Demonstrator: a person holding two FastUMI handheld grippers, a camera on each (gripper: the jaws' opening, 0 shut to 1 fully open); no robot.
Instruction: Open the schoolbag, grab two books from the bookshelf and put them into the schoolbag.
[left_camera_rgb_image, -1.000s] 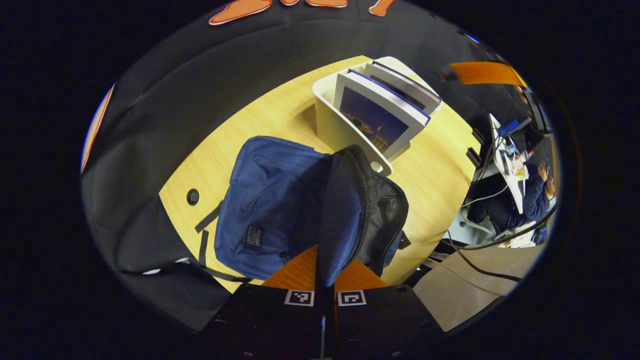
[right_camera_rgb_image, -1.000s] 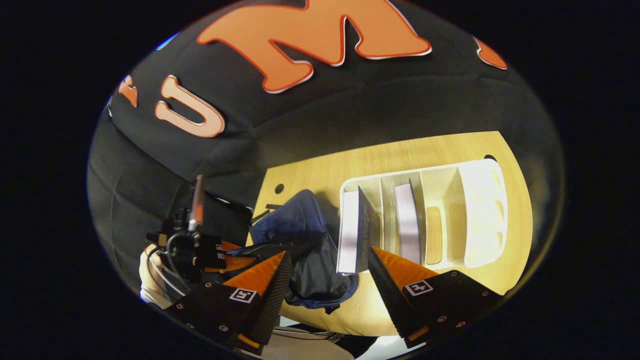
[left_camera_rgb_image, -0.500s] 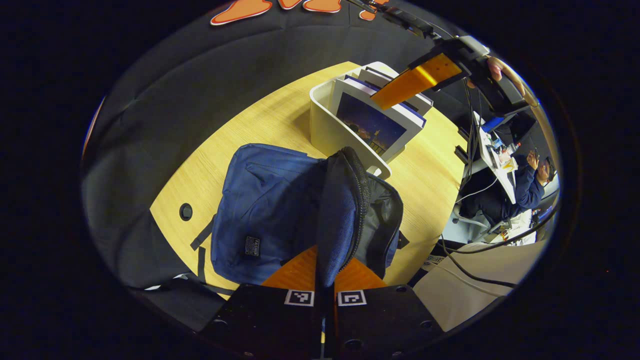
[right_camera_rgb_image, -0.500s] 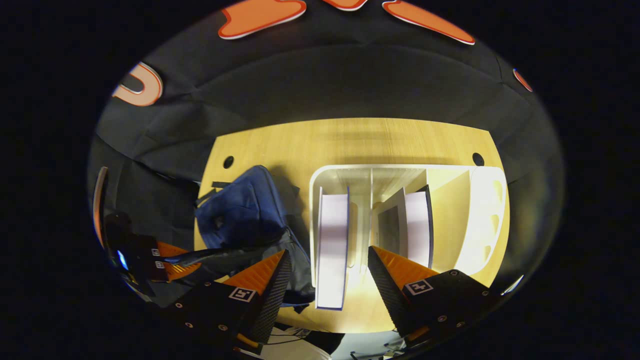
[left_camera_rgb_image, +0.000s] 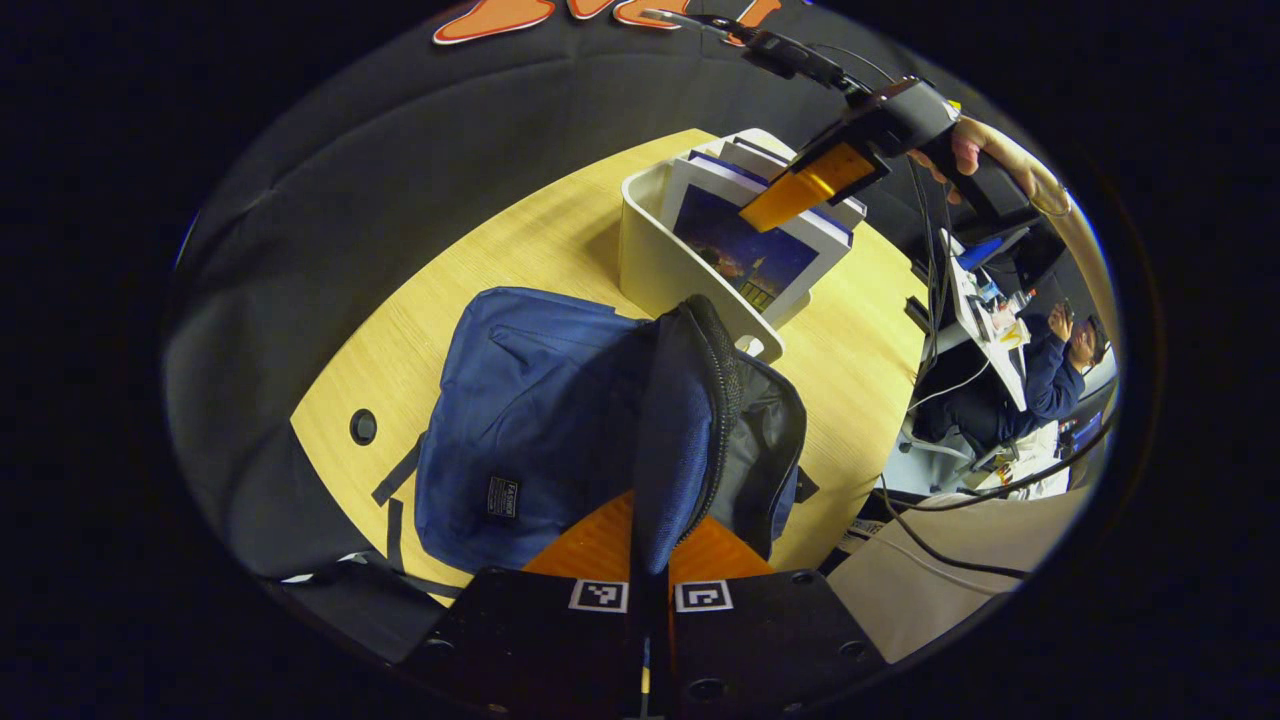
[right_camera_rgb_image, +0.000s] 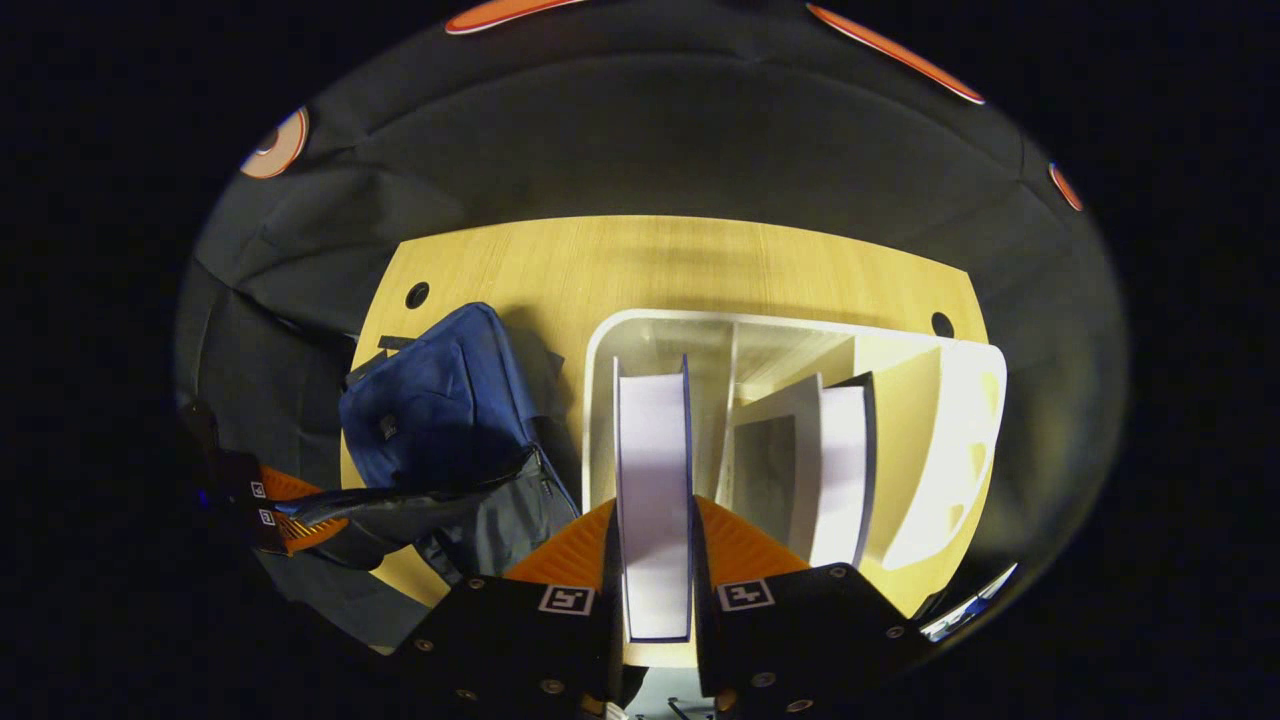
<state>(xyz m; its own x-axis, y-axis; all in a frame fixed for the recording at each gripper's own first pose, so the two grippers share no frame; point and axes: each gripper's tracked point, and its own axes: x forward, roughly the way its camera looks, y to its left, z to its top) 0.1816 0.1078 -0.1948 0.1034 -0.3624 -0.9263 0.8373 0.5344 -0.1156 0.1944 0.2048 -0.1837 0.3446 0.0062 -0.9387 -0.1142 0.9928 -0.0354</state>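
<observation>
Gripping now: your right gripper (right_camera_rgb_image: 655, 545) has both fingers pressed on the white-paged, blue-covered book (right_camera_rgb_image: 652, 500) standing in the first slot of the white plastic bookshelf (right_camera_rgb_image: 600, 400); the pages sit squarely between the fingers

Left gripper (left_camera_rgb_image: 650, 545): your fingers are closed tight on the raised flap of the dark blue fabric schoolbag (left_camera_rgb_image: 530, 420); you hold that flap up, so the zipped mouth gapes and the grey lining (left_camera_rgb_image: 765, 450) shows beside it

Schoolbag position: lying flat on the pale wooden table (left_camera_rgb_image: 480, 260), just beside the bookshelf's near end; in the right gripper view it sits left of the shelf, with your left gripper at its edge

Bookshelf: upright on the table, divided into slots; the gripped book is in the slot nearest the bag

Second book: a thinner, white-paged, dark-covered book (right_camera_rgb_image: 835, 470) leans in the next slot, apart from your fingers

Seen from the left gripper view: your right gripper hangs over the books from above, a hand (left_camera_rgb_image: 975, 150) on its handle; the front cover shows a dark night picture

Background: a seated person in dark clothes (left_camera_rgb_image: 1050, 380) beyond the table's far edge
</observation>
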